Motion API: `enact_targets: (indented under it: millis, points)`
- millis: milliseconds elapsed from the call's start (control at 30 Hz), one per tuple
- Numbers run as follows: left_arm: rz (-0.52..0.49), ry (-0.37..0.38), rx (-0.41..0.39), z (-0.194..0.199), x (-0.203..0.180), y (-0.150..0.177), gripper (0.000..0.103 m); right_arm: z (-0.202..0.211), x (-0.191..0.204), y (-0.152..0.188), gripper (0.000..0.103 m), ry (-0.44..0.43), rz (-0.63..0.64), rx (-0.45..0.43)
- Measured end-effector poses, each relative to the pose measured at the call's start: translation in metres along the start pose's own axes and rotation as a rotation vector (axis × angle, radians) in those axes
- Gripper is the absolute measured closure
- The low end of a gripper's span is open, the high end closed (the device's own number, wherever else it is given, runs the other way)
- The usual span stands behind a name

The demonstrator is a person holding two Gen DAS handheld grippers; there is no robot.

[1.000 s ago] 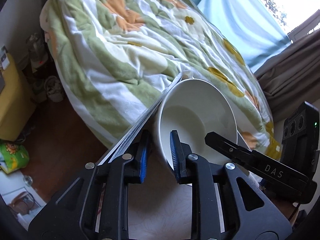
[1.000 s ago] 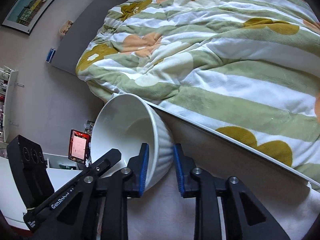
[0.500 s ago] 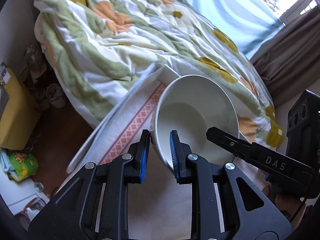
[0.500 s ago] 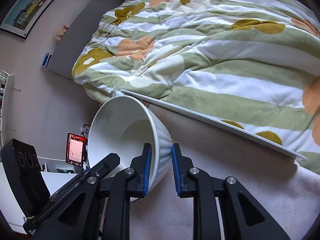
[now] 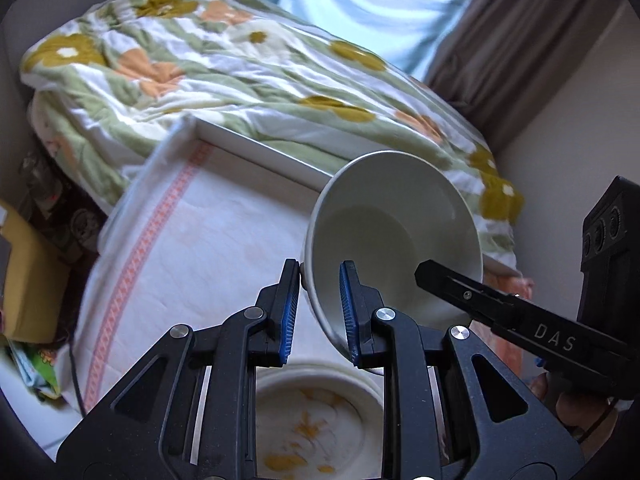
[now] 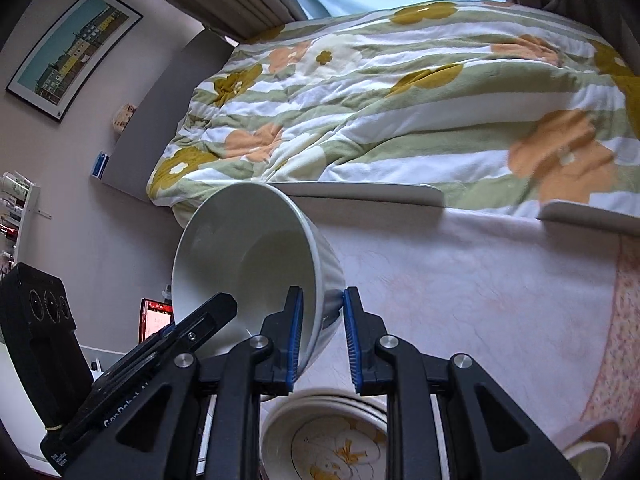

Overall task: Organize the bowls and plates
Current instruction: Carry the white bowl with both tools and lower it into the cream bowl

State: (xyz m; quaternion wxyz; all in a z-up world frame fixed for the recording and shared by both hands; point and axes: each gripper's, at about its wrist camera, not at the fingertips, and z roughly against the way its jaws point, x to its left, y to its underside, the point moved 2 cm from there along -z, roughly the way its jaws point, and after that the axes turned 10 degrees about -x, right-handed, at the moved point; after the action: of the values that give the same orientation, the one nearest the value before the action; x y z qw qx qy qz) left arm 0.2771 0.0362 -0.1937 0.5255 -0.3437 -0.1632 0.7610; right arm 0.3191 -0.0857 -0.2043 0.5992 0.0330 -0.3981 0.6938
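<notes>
Floral plates (image 6: 332, 448): a stack nearest the cameras, low in both views beneath the tongs, on the cloth-covered surface (image 6: 460, 280).
Left tongs (image 5: 318, 312): clenched on the white bowl (image 5: 384, 232), one blue pad inside the rim, the other outside on the wall.
Right tongs (image 6: 320, 336): clenched on the same bowl's opposite rim, one pad inside, one on the ribbed outer wall.
Bowl position: tilted on its side, mouth turned toward the left tongs' camera, held clear above the surface between both tongs.
Cloth: white with an orange patterned stripe (image 5: 152, 240).
Bed (image 6: 400, 112): just beyond the surface's far edge, under a green-striped flowered quilt.
Farthest: curtains (image 5: 516, 40) and pale blue drape.
</notes>
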Motion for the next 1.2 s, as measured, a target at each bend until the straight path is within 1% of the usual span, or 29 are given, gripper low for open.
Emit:
enact_targets:
  millis: [167,333,433,600,700,833,1000,1200]
  points:
    - [-0.101,0.098,0.067,0.010,-0.060,0.037,0.085,0.069,-0.035,0.026,0.084,0.106,-0.074,-0.071]
    - [-0.216,0.220,0.172,0.007,-0.121,0.074,0.085,0.125,-0.080,0.059,0.084,0.218,-0.213,-0.140]
    - [-0.296,0.279,0.229,0.005,-0.153,0.096,0.085,0.153,-0.104,0.079,0.084,0.277,-0.303,-0.179]
    - [-0.397,0.347,0.315,0.001,-0.194,0.132,0.085,0.186,-0.131,0.113,0.084,0.349,-0.430,-0.221]
    - [-0.443,0.362,0.355,-0.003,-0.207,0.150,0.085,0.196,-0.143,0.130,0.084,0.374,-0.489,-0.231]
    - [-0.482,0.356,0.397,-0.010,-0.212,0.170,0.085,0.195,-0.156,0.149,0.084,0.386,-0.546,-0.225]
    - [-0.517,0.316,0.433,-0.032,-0.207,0.176,0.085,0.183,-0.172,0.162,0.084,0.371,-0.591,-0.210]
    - [-0.554,0.292,0.437,-0.039,-0.207,0.179,0.085,0.172,-0.183,0.170,0.084,0.358,-0.610,-0.198]
